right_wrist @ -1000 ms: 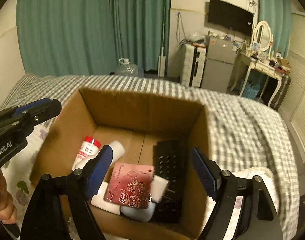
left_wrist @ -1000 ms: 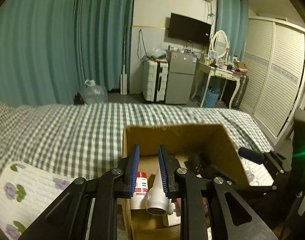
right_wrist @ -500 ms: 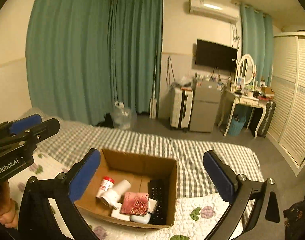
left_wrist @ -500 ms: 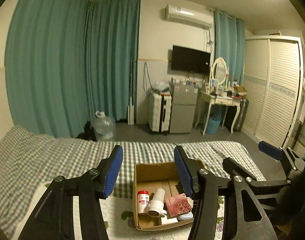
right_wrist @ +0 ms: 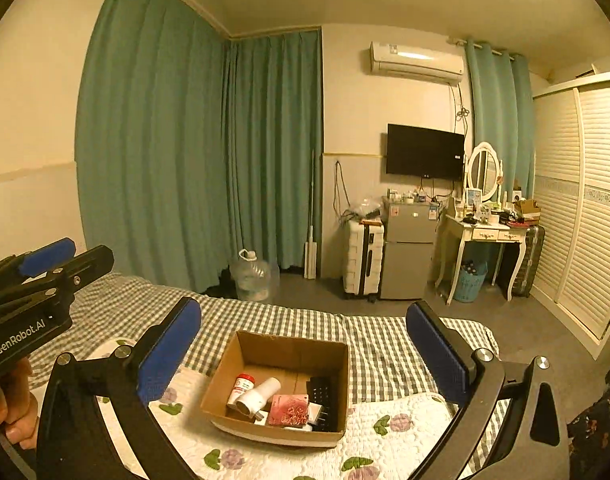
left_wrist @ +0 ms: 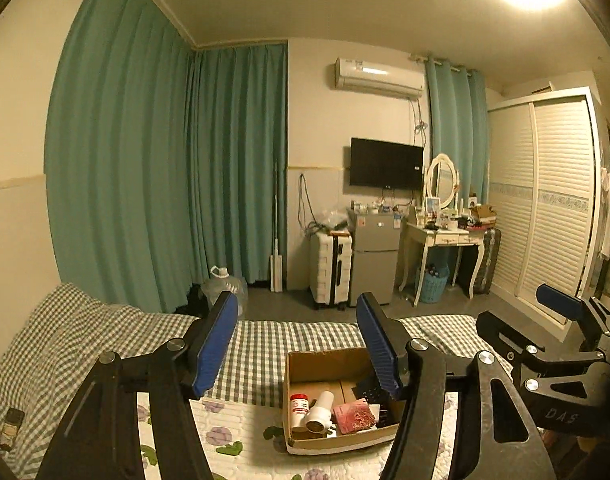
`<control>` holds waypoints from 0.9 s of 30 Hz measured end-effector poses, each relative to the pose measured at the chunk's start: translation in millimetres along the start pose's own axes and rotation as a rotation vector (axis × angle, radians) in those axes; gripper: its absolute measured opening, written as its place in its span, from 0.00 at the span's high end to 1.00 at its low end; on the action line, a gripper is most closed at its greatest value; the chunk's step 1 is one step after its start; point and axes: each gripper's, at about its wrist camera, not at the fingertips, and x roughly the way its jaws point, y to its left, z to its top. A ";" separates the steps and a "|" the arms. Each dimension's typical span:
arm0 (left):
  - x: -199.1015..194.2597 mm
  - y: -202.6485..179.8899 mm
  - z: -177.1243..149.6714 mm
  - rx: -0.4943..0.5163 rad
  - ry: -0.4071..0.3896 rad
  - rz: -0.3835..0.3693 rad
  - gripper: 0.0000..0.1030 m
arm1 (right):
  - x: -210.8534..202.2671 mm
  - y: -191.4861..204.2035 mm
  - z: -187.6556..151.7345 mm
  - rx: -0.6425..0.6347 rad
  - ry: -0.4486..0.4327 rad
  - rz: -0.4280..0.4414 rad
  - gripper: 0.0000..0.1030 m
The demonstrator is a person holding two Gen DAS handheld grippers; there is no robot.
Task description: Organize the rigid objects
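Seen from the left wrist camera, the left gripper (left_wrist: 297, 344) has its jaws spread wide with nothing between them; the gap frames the checked bed cover (left_wrist: 261, 344) and the grey floor beyond. Far left of the jaws, a small dark object (left_wrist: 11, 428) lies on the checked cover; what it is cannot be told. Below the right jaw sits the cardboard box (left_wrist: 325, 364) on the floral quilt (left_wrist: 241, 428), its top open. Inside, from left to right, are a white bottle with a red cap (left_wrist: 299, 407), a white hair dryer (left_wrist: 320, 416) with its nozzle facing the camera, a pink patterned card (left_wrist: 353, 421) and a black keyboard (left_wrist: 369, 390) partly hidden by the right jaw. Further right, the right gripper (left_wrist: 561, 320) enters the frame.

In the right wrist view, the left gripper (right_wrist: 37, 280) is held at the far left by a hand (right_wrist: 9, 404). The right gripper (right_wrist: 305, 344) also stands wide open and empty, and the cardboard box (right_wrist: 289, 348) lies between and below its jaws, well apart from both. The red-capped bottle (right_wrist: 241, 388), the hair dryer (right_wrist: 259, 396), the pink card (right_wrist: 288, 410) and the keyboard (right_wrist: 325, 396) lie in it in the same order.
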 end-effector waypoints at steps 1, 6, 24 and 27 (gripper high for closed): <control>-6.2 -0.4 -1.7 0.001 -0.007 -0.001 0.37 | -5.5 0.3 0.5 0.003 -0.004 0.000 0.00; -17.9 -2.1 -21.1 -0.006 -0.019 -0.015 0.36 | -24.9 -1.8 -12.2 0.010 -0.003 0.001 0.00; 44.4 10.5 -119.3 -0.004 0.122 0.007 0.36 | 0.0 -8.6 -114.4 -0.020 0.083 -0.040 0.00; 54.3 11.9 -136.4 0.006 0.149 0.012 0.36 | 12.4 -8.1 -131.9 -0.022 0.106 -0.043 0.00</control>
